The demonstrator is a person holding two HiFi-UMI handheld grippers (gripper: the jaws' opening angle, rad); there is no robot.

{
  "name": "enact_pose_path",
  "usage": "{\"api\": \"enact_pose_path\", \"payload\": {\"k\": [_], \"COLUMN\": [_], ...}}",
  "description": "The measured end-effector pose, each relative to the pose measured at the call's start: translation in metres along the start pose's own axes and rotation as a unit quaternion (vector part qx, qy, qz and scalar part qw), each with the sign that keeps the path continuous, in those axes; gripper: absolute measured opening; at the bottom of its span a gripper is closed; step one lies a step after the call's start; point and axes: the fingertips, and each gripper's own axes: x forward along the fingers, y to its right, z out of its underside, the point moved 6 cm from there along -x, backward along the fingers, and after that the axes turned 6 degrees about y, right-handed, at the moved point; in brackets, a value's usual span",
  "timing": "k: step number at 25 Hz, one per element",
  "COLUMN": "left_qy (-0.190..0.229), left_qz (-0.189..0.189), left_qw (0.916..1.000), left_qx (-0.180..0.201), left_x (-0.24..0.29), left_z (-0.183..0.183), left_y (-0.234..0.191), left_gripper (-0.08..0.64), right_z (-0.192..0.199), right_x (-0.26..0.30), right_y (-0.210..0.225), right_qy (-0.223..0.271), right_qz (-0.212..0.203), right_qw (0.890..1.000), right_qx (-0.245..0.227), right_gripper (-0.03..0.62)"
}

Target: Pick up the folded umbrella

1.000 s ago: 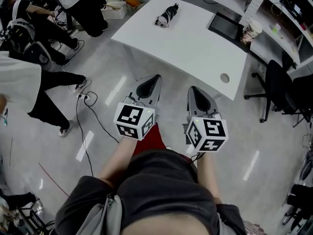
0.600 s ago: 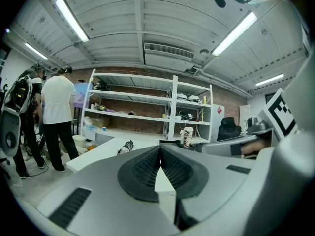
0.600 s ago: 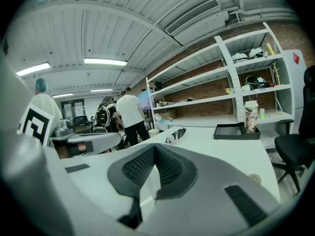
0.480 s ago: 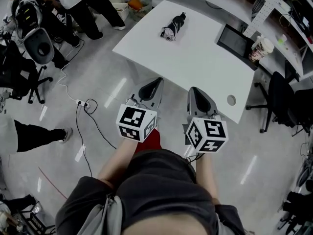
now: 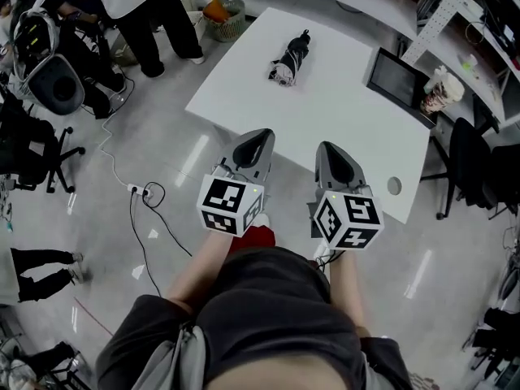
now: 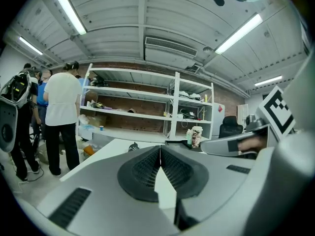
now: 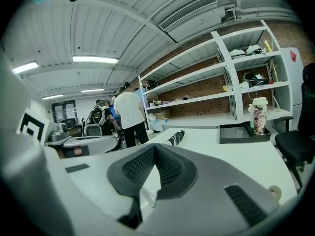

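Observation:
A folded black umbrella (image 5: 290, 58) with a pale patterned end lies on the far part of the white table (image 5: 325, 112). It also shows in the right gripper view as a small dark umbrella (image 7: 175, 138), and as a dark speck of umbrella (image 6: 133, 147) in the left gripper view. My left gripper (image 5: 258, 139) and right gripper (image 5: 327, 149) hang side by side at the table's near edge, well short of the umbrella. Both have their jaws shut with nothing between them.
A black tray (image 5: 398, 84) and a paper cup (image 5: 439, 90) sit at the table's right end, near a cable hole (image 5: 394, 186). People (image 5: 138, 6) stand at the far left by a wire basket (image 5: 227, 16). Office chairs (image 5: 471, 165) stand right; a cable (image 5: 146, 210) trails on the floor.
The table and umbrella have drawn nearer in the head view. Both grippers have come up to the table's near edge, still shut. The people at the left have shifted.

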Motion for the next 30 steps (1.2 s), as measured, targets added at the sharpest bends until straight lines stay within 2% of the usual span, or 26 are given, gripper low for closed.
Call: {"api": "enact_pose_path", "payload": {"k": [14, 20, 30], "left_qy": [-0.007, -0.015, -0.024], "left_qz": [0.022, 0.039, 0.038], "left_qw": [0.9997, 0.9991, 0.9990], "left_qx": [0.002, -0.005, -0.005], "left_x": [0.035, 0.049, 0.070], "left_z": [-0.003, -0.002, -0.003], "left_y": [-0.068, -0.073, -0.082], "left_gripper": [0.014, 0.015, 0.017], "right_z": [-0.005, -0.002, -0.006], "right_x": [0.072, 0.078, 0.087], "right_y": [-0.021, -0.017, -0.008], "right_qy": [-0.002, -0.014, -0.016], "right_qz": [0.014, 0.024, 0.028], "right_qw": [1.000, 1.000, 0.999], "right_qx": [-0.001, -0.003, -0.006], "right_gripper": [0.018, 0.018, 0.018]}}
